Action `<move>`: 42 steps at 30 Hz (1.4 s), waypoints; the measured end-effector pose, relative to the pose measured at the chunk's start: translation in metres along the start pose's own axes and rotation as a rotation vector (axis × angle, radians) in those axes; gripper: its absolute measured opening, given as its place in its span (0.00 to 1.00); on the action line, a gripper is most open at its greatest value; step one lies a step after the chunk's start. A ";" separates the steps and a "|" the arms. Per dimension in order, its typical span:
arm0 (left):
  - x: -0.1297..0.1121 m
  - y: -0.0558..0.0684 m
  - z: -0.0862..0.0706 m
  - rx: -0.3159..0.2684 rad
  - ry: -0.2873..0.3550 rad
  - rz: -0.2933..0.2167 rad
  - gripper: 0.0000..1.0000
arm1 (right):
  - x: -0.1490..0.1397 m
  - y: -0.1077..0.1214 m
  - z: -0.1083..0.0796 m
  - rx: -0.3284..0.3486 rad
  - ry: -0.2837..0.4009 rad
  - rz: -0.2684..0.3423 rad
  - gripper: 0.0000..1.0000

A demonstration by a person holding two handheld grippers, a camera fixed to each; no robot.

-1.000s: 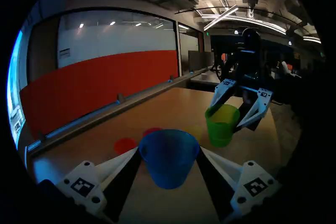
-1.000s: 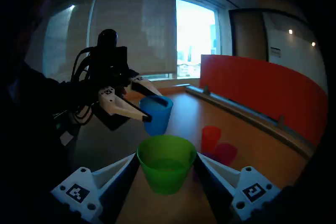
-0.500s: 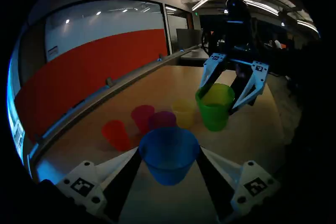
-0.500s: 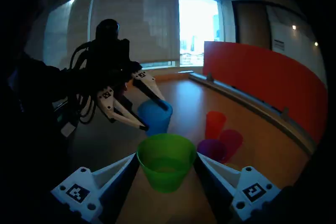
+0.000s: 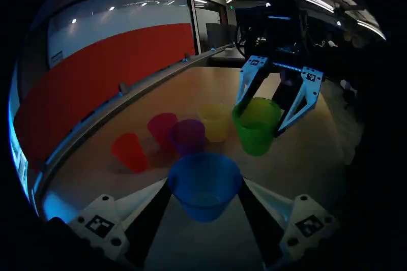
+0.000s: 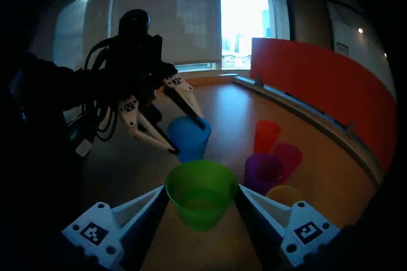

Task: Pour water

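A blue cup (image 5: 205,185) is held upright between my left gripper's (image 5: 204,189) fingers, above the wooden table (image 5: 315,144). A green cup (image 6: 201,194) with a little liquid at its bottom sits in my right gripper (image 6: 201,197). In the left gripper view the right gripper (image 5: 258,126) holds the green cup (image 5: 256,125) just beyond the blue one. In the right gripper view the left gripper (image 6: 189,136) holds the blue cup (image 6: 189,138) ahead, with a person's dark sleeve (image 6: 51,93) behind it.
Several loose cups stand on the table: red (image 5: 129,151), pink (image 5: 162,128), purple (image 5: 187,137) and yellow (image 5: 215,121). A red partition wall (image 5: 102,78) with a metal rail runs along the table's far side. A bright window (image 6: 244,27) lies behind the left gripper.
Both views have tipped downward and the grippers rose, so more table and the loose cups have come into sight. The two held cups stay apart and upright.
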State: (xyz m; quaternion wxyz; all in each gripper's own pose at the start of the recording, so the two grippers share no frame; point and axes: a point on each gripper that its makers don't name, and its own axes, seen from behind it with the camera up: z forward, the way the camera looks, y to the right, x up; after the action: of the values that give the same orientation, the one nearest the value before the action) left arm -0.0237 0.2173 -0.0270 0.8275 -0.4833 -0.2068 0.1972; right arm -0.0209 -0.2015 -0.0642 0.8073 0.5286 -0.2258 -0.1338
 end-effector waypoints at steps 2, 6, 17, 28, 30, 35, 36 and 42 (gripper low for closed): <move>-0.002 0.002 0.002 -0.009 -0.005 -0.003 0.88 | -0.002 0.000 0.002 0.002 -0.006 0.000 0.91; -0.005 0.004 0.006 -0.020 -0.017 -0.006 0.88 | -0.007 0.001 0.004 0.001 -0.021 -0.007 0.91; -0.015 0.005 0.014 -0.037 -0.044 -0.015 0.88 | -0.022 0.005 0.011 -0.001 -0.046 0.001 0.91; -0.021 0.006 0.019 -0.051 -0.060 -0.019 0.88 | -0.037 0.012 0.022 -0.010 -0.073 -0.011 0.92; -0.023 0.007 0.020 -0.052 -0.064 -0.018 0.88 | -0.039 0.011 0.023 -0.009 -0.079 -0.013 0.92; -0.027 0.007 0.022 -0.055 -0.075 -0.018 0.88 | -0.045 0.010 0.028 -0.006 -0.090 -0.020 0.92; -0.027 0.007 0.022 -0.055 -0.076 -0.019 0.88 | -0.046 0.010 0.029 -0.006 -0.092 -0.021 0.92; -0.031 0.008 0.024 -0.063 -0.083 -0.021 0.88 | -0.048 0.011 0.033 -0.006 -0.094 -0.017 0.92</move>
State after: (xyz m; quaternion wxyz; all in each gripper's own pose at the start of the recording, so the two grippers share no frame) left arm -0.0634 0.2221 -0.0280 0.8045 -0.4984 -0.2521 0.2018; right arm -0.0797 -0.2017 -0.0538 0.7962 0.5213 -0.2585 -0.1659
